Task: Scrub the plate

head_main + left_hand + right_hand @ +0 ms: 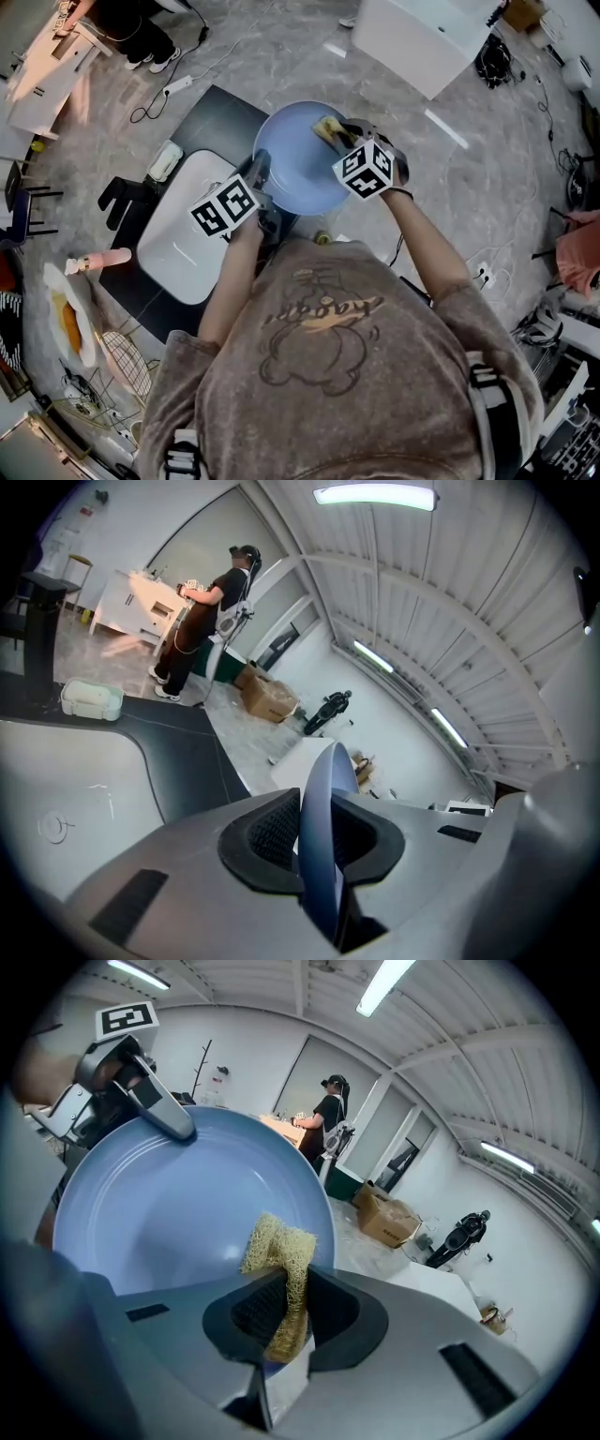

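the person's shirt (328, 375) fills the bottom of the head view, and both forearms reach out past it over a dark counter (220, 117) with a white sink (183, 234) set in it.

the plate (295, 169) is off the surface, held up between the two tools just beside the sink. the left gripper (260, 173) has it by the near rim. in the left gripper view the plate (323, 789) runs edge-on between the pads, which press on it from both sides with only the rim's thickness between them. the left gripper (319, 832) is a clamp here, not a worker.

the right gripper (286, 1307) has its jaws narrow, nipped on a yellow scourer (281, 1251). the scourer's free end sticks out ahead of the pads, along the line the gripper points.

from the right gripper view, the plate's hollow face (169, 1213) is turned toward those jaws, lying ahead and to the left. the left clamp sits on the rim at the upper left. the scourer lies over the lower right of the face, close to the rim. in the head view the scourer (328, 129) is likewise at the far edge, under the right gripper (336, 133). whether it presses on the surface i cannot tell.

so the right hand is the one at the face, and most of the face lies from the scourer toward the left grip. i judge the stroke has to run that way.
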Demonstrator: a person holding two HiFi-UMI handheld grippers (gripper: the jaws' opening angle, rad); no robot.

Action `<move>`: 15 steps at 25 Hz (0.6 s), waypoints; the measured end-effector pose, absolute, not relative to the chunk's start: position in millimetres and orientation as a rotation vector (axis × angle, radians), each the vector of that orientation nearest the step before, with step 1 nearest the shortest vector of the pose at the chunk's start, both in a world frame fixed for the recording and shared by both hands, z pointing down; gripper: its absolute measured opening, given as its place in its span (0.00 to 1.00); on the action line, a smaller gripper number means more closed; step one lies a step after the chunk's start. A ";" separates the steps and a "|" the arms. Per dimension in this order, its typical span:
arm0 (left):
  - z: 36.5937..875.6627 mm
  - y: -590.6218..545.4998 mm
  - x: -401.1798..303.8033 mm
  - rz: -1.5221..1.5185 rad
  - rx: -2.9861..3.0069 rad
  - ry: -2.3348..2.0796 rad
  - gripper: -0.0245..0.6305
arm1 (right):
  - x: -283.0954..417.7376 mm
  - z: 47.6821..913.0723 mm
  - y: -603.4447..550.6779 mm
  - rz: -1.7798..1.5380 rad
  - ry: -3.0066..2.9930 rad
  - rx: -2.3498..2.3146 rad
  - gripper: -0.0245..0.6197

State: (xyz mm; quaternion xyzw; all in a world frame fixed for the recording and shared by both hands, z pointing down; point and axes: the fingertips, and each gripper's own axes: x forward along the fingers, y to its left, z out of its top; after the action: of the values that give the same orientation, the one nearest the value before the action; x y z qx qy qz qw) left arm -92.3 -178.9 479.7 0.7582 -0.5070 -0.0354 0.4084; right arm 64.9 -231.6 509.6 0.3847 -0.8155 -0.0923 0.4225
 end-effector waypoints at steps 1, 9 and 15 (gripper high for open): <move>479.8 -179.6 -93.3 -0.090 1.907 -1.283 0.12 | 64.9 511.9 -228.4 -0.223 -2.043 0.953 0.11; 482.0 -182.7 -101.3 -0.091 1.888 -1.310 0.12 | 59.7 528.2 -200.2 -0.147 -2.078 0.882 0.11; 481.2 -185.8 -106.7 -0.103 1.873 -1.334 0.12 | 50.0 536.5 -174.8 -0.065 -2.126 0.811 0.11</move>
State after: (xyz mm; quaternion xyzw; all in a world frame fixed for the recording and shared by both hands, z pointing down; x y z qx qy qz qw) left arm -106.7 -185.8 481.2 0.7429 -0.5293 -0.0409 0.4078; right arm 50.0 -174.8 536.5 0.3236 -0.8478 -0.0259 0.4193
